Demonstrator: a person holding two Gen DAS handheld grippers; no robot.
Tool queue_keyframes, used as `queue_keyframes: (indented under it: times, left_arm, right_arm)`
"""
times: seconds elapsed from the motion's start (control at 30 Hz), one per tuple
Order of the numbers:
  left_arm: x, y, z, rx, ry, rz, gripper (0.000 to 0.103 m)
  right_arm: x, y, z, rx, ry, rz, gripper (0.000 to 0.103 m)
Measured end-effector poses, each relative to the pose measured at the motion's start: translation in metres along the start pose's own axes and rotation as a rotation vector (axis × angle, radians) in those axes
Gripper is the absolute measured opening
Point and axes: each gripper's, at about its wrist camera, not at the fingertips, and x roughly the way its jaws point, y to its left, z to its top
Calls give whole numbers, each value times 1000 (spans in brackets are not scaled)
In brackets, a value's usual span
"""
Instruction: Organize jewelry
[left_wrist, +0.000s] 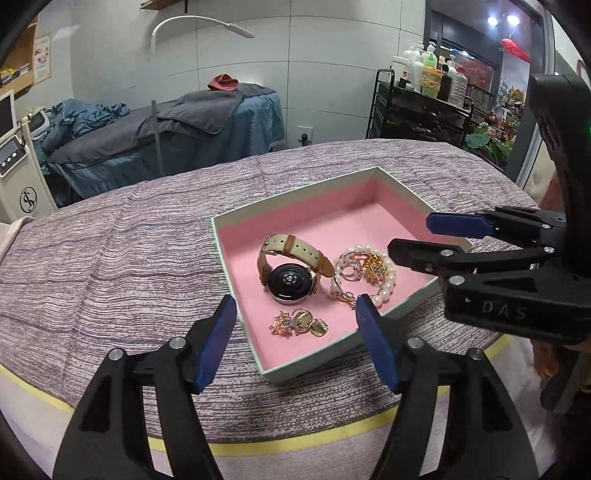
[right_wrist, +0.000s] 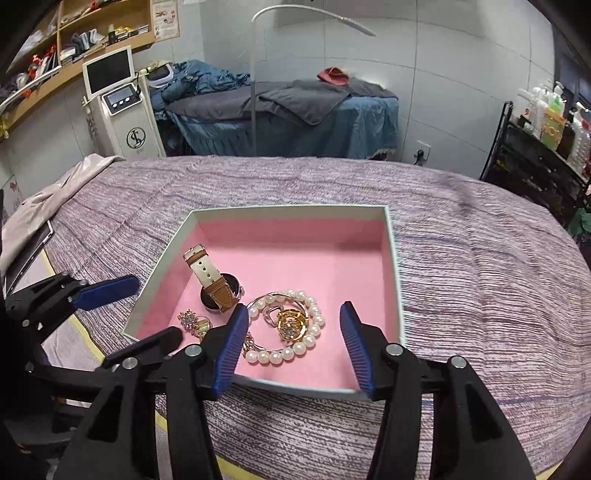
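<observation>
Jewelry — all pieces in view lie inside the pink-lined box (right_wrist: 391, 258), which sits on the striped purple cover of the bed (right_wrist: 480, 295), toward its near edge. The watch (left_wrist: 291, 273) rests at the box's middle-left, case back showing, strap looped above it. Just beside it on the right lies the pearl bracelet (right_wrist: 291, 350), with a gold flower piece (right_wrist: 291, 323) and a silver ring (right_wrist: 271, 312) inside its loop. A small cluster of gold earrings or charms (left_wrist: 299, 323) sits near the box's near-left wall, apart from the watch.

Left gripper (left_wrist: 295, 336): jaws wide, empty, poised over the box's near edge. Right gripper (right_wrist: 291, 347): jaws wide, empty, hovering over the bracelet at the near-right corner.

Assessment: gathering appears complete — no loose pieces are visible on the bed cover. The far half of the box stands bare. What remains, if anything, is spreading or separating the nested items; no lid is in view.
</observation>
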Motion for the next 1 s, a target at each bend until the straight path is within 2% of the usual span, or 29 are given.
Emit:
queue_keyframes:
  times: [0.03, 0.07, 0.1, 0.13, 0.17, 0.27, 0.4, 0.53, 0.6, 0.8, 1.0]
  left_arm:
    - [-8, 1, -2, -2, -20, 20, 76]
    - [-15, 3, -5, -6, -38, 33, 83]
    - [-23, 4, -8, -14, -61, 47, 90]
    - [-31, 5, -11, -20, -82, 60, 93]
    - [-39, 6, -15, -26, -103, 74, 96]
    - [-63, 9, -29, -57, -170, 113, 97]
    - [-90, 5, -52, -85, -229, 121, 97]
    - [-122, -5, -81, -102, -338, 156, 97]
    - [-135, -12, -93, -103, -372, 151, 97]
    - [-162, -36, -128, -96, -384, 127, 97]
    - [-179, -41, -152, -166, -390, 134, 97]
  right_arm:
    - [-5, -1, -1, 4, -13, -13, 61]
    - [-12, -1, -3, 11, -27, -30, 65]
    - [-19, -2, -6, 20, -45, -45, 74]
    - [-26, -2, -8, 30, -66, -56, 84]
    - [-34, -2, -12, 38, -87, -65, 87]
    - [-54, 0, -25, 47, -132, -83, 96]
    - [-80, 8, -48, 35, -206, -93, 96]
    - [-109, 21, -77, 21, -303, -96, 96]
    - [-120, 29, -90, 10, -342, -97, 96]
    - [-155, 47, -128, -15, -453, -129, 96]
    - [-173, 54, -150, -2, -473, -138, 96]
